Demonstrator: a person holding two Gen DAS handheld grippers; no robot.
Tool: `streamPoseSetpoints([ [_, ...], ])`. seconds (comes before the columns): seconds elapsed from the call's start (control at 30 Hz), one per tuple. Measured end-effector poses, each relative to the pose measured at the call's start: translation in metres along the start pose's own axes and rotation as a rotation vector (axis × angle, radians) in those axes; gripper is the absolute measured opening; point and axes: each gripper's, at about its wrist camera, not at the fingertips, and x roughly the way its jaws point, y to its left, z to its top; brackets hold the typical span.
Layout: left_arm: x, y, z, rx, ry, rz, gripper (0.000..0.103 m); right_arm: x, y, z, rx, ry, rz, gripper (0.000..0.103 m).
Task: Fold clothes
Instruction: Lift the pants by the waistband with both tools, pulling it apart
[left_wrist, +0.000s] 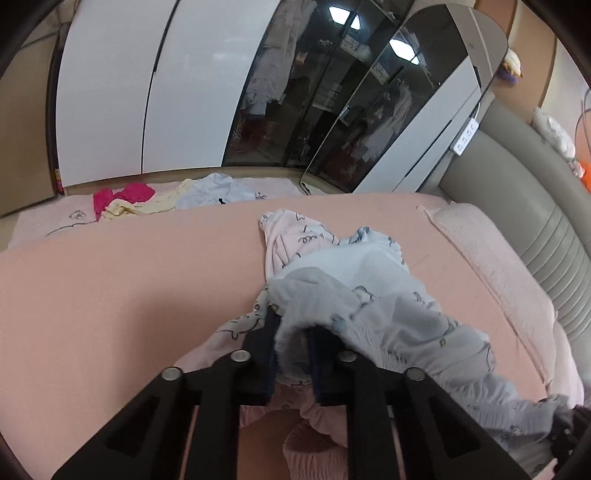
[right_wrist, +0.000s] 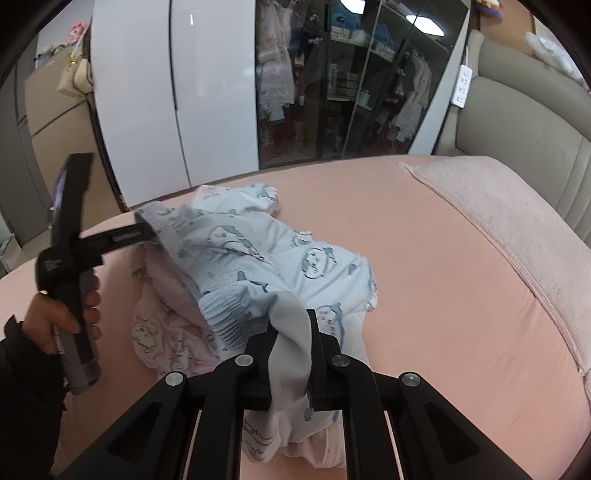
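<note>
Fingers of both grippers clamp the pale blue printed garment (right_wrist: 280, 258): left gripper (left_wrist: 291, 332) on its ribbed edge, right gripper (right_wrist: 295, 325) on a fold at 6 o'clock. Garment lies bunched over a pink printed garment (right_wrist: 162, 332) on the bed sheet (right_wrist: 424, 258). Risk: lifting may drag the pink piece along; thin pinches may slip.

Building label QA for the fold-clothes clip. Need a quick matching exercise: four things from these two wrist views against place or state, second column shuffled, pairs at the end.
Things:
1. light blue printed garment
2. magenta garment
3. white power strip
4. pale pink printed garment

Place or state:
A. mounted beside the wardrobe
B. far edge of the bed
C. gripped by left gripper and right gripper
D. lying under the blue one

Pairs: 1-C, 2-B, 3-A, 4-D
</note>
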Motion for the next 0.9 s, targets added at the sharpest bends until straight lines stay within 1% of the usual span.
streamPoseSetpoints([
  [0.03, -0.001, 0.000, 0.001, 0.001, 0.000, -0.002, 0.007, 0.003, -0.001, -0.001, 0.005, 0.009, 0.004, 0.008],
  [0.13, -0.004, -0.001, 0.005, 0.015, -0.001, -0.014, 0.006, 0.010, -0.005, -0.004, 0.036, 0.043, 0.025, 0.009],
  [0.2, -0.007, -0.003, 0.008, 0.025, -0.012, -0.029, 0.006, 0.012, -0.008, -0.006, 0.068, 0.069, 0.040, 0.010],
  [0.27, -0.012, -0.005, 0.011, 0.029, -0.027, -0.046, 0.006, 0.011, -0.008, -0.008, 0.070, 0.078, 0.038, 0.012],
  [0.3, -0.014, -0.006, 0.013, 0.034, -0.034, -0.050, 0.006, 0.008, -0.007, -0.009, 0.062, 0.082, 0.025, 0.020],
  [0.33, -0.016, -0.008, 0.014, 0.039, -0.041, -0.054, 0.006, 0.006, -0.005, -0.010, 0.050, 0.088, 0.011, 0.031],
  [0.37, -0.017, -0.010, 0.015, 0.045, -0.044, -0.057, 0.006, 0.003, -0.004, -0.012, 0.039, 0.095, -0.003, 0.039],
  [0.4, -0.018, -0.011, 0.016, 0.052, -0.045, -0.058, 0.006, -0.002, -0.004, -0.013, 0.035, 0.097, -0.009, 0.050],
  [0.43, -0.019, -0.012, 0.016, 0.058, -0.046, -0.058, 0.006, -0.008, -0.005, -0.013, 0.039, 0.093, -0.019, 0.053],
  [0.53, -0.020, -0.014, 0.017, 0.065, -0.044, -0.063, 0.006, -0.026, -0.007, -0.013, 0.050, 0.068, -0.042, 0.053],
  [0.63, -0.021, -0.013, 0.017, 0.051, -0.040, -0.075, 0.006, -0.040, -0.005, -0.010, 0.078, 0.036, -0.011, 0.053],
  [0.7, -0.022, -0.015, 0.018, 0.054, -0.042, -0.080, 0.006, -0.044, 0.004, -0.008, 0.066, 0.018, 0.005, 0.053],
  [0.77, -0.025, -0.017, 0.018, 0.064, -0.044, -0.085, 0.006, -0.043, 0.015, -0.008, 0.063, 0.013, -0.003, 0.053],
  [0.8, -0.026, -0.018, 0.018, 0.068, -0.045, -0.087, 0.006, -0.042, 0.018, -0.008, 0.072, 0.018, 0.009, 0.053],
  [0.87, -0.027, -0.019, 0.017, 0.073, -0.045, -0.089, 0.006, -0.039, 0.027, -0.008, 0.077, 0.019, 0.070, 0.052],
  [0.9, -0.028, -0.019, 0.018, 0.072, -0.046, -0.093, 0.006, -0.036, 0.033, -0.009, 0.065, 0.028, 0.070, 0.052],
])
